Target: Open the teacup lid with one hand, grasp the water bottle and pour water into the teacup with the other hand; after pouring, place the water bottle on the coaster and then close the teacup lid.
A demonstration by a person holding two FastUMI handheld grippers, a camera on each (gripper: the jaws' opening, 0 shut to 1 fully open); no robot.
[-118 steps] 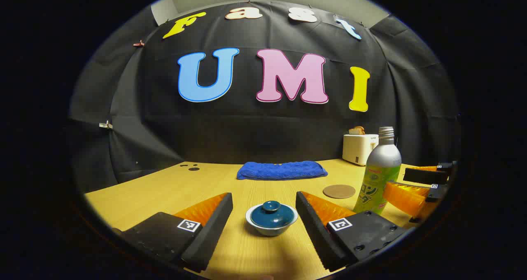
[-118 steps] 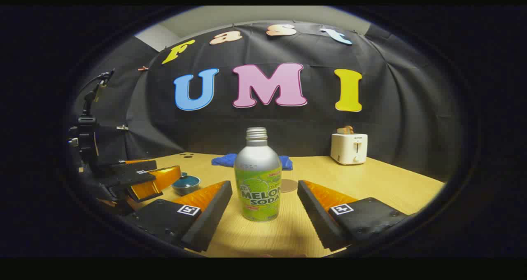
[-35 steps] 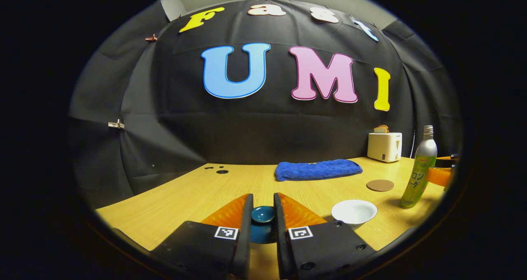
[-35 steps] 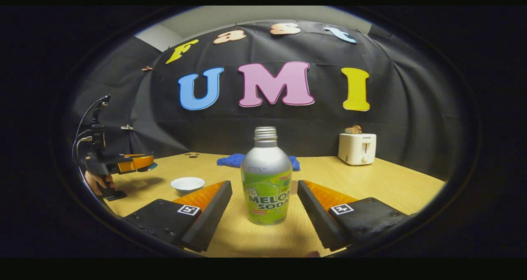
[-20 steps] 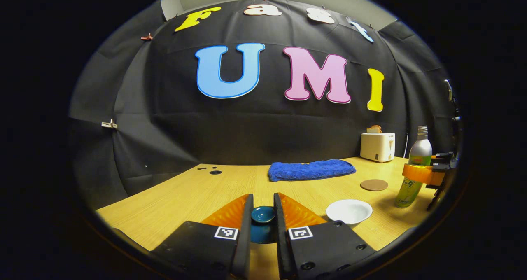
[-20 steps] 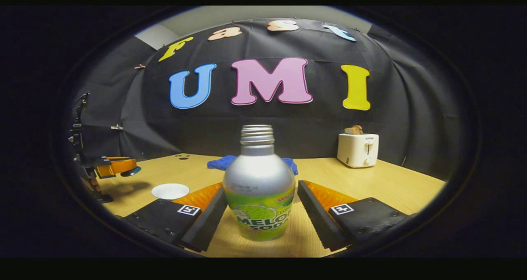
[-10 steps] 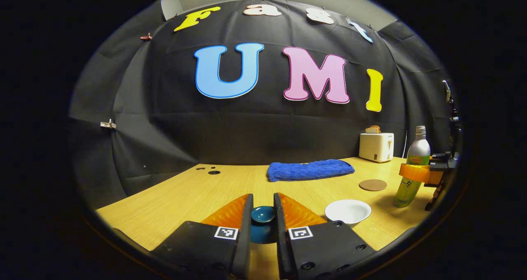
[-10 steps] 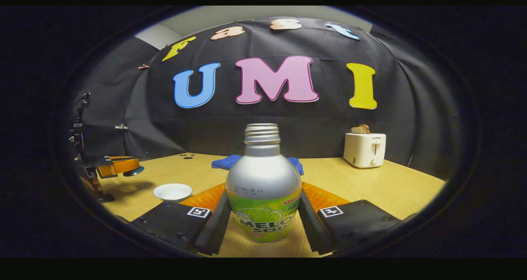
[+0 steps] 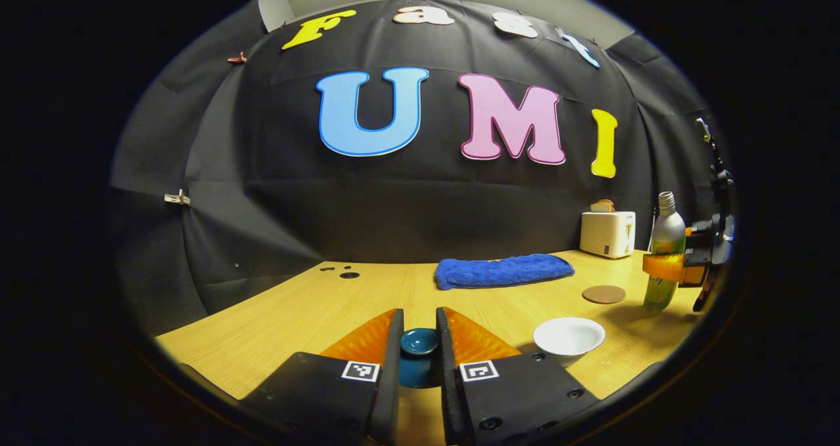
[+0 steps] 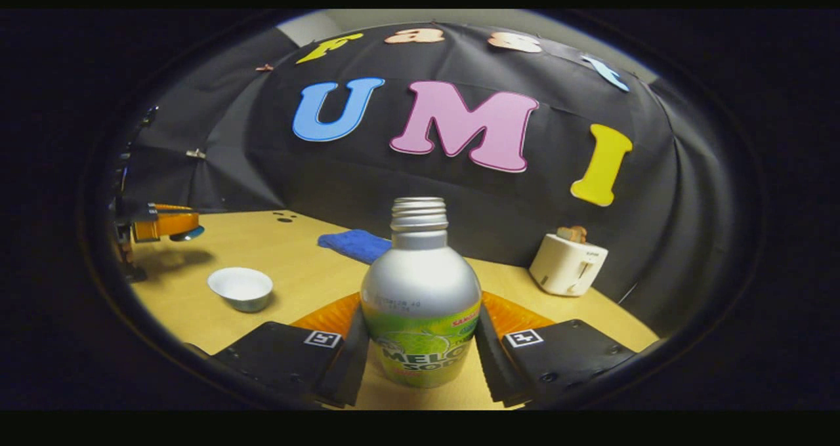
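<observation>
Lifted and tilted since half a second ago: the water bottle (image 10: 420,295), which in the left gripper view now hangs clear of the desk (image 9: 315,308), its shadow lying apart beneath it, while the right gripper view's horizon has rolled.

Item 1, right gripper (image 10: 420,347). We record its fingers (image 10: 348,357) pressed on both flanks of the water bottle at the labelled belly, below the shoulder. We judge the grip is set low so the uncapped neck stays free for pouring.

Item 2, left gripper (image 9: 419,354). Fingers narrow, clamped on the knob of the teacup lid (image 9: 419,342), held above the desk and off to one side of the teacup (image 9: 568,336). We take this as keeping the lid out of the pour path and ready to return.

Item 3, teacup. White, open, upright on the desk between the two grippers; we cannot tell if it holds any liquid.

Item 4, coaster (image 9: 604,294). Round, bare, just behind the teacup and near the bottle: a short trip after pouring.

Item 5, bystanders. Blue towel (image 9: 502,270) and toaster (image 9: 608,233) along the back, well apart from the work.

Stage, in our judgement: lid off, bottle gripped, pour not yet begun.
</observation>
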